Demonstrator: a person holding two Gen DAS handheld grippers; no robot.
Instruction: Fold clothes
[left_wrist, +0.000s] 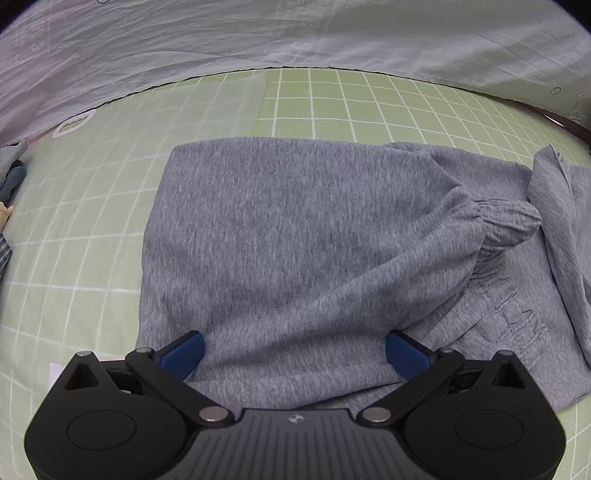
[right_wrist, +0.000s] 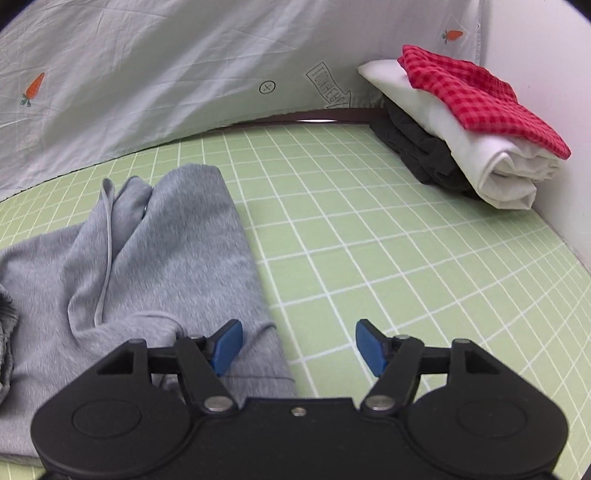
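Left wrist view: we see our left claw tilted steeply down over the folded grey sweatpants, its blue pads spread wide, straddling the near fold without pinching it. The knit is heathered and soft, with a gathered elastic cuff at the right. In the right wrist view our right claw stands open and empty, one pad above the pants' edge, the other above the green grid-patterned sheet. At the far corner a stack of folded clothes lies topped by red gingham. The pale backdrop cloth shows printed carrots and an arrow with lettering we cannot read.
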